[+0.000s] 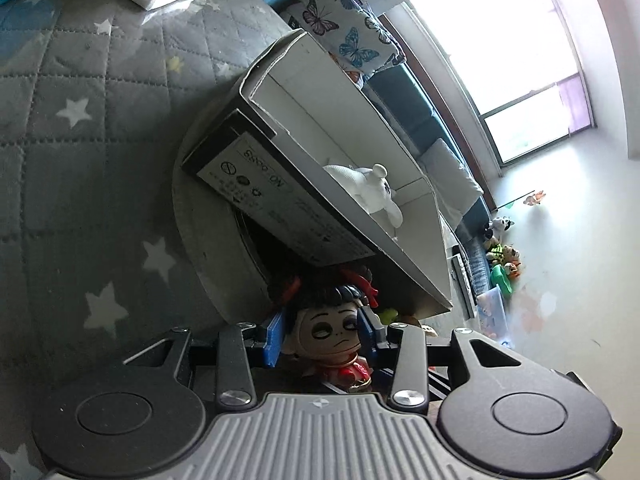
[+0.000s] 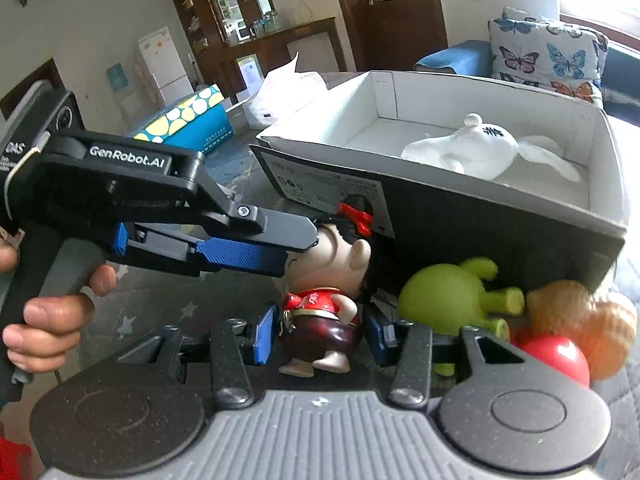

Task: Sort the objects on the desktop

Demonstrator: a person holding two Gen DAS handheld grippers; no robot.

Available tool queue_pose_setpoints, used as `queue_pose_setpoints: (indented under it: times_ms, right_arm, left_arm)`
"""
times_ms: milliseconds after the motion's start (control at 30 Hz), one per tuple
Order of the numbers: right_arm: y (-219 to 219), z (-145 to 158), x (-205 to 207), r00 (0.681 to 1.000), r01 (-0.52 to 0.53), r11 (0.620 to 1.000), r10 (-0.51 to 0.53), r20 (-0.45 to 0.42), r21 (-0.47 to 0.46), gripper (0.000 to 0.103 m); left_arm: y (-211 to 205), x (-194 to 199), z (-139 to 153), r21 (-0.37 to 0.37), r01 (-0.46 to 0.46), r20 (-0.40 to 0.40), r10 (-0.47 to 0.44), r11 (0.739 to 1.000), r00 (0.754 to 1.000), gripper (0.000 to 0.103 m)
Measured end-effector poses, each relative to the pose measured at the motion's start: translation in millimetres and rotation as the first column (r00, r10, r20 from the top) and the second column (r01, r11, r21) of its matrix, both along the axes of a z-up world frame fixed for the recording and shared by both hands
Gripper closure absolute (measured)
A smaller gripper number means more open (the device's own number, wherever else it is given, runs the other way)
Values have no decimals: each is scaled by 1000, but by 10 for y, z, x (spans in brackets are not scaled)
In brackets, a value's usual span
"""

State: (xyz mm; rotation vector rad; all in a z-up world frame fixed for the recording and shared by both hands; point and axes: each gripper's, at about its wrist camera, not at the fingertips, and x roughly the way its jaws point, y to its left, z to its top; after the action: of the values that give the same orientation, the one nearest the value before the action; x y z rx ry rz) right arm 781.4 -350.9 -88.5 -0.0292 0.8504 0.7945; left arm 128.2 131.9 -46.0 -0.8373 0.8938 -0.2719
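A big-headed doll [image 1: 332, 336] with black hair, red bows and a red top stands in front of the open cardboard box [image 1: 256, 84]. My left gripper [image 1: 323, 320] is shut on the doll's head, with a blue pad on each side. In the right wrist view the left gripper [image 2: 302, 250] comes in from the left to the doll's [image 2: 332, 256] face. My right gripper [image 2: 320, 316] is open, and its pads flank the doll's waist with narrow gaps. A white plush [image 2: 484, 148] lies inside the box [image 2: 480, 220].
A green toy [image 2: 444, 292], a red ball [image 2: 556, 356] and an orange toy [image 2: 588, 312] lie by the box's near side. A blue dotted box [image 2: 188, 120] and a white bag [image 2: 288, 88] sit behind. A butterfly cushion [image 2: 548, 56] is at the back right. A hand [image 2: 48, 320] holds the left gripper.
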Motion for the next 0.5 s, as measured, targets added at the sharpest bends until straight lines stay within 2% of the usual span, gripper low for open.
queue_pose_setpoints:
  times_ms: [133, 500]
  right_arm:
    - [-43, -8, -44, 1000, 9, 1000, -8, -11, 20, 58]
    - [-139, -29, -158, 1000, 15, 1000, -15, -2, 15, 59]
  left_arm:
    - [-75, -56, -15, -7, -25, 3, 25, 1000, 1000, 61]
    - [-346, -235, 91, 117, 27, 51, -33, 993, 998, 60]
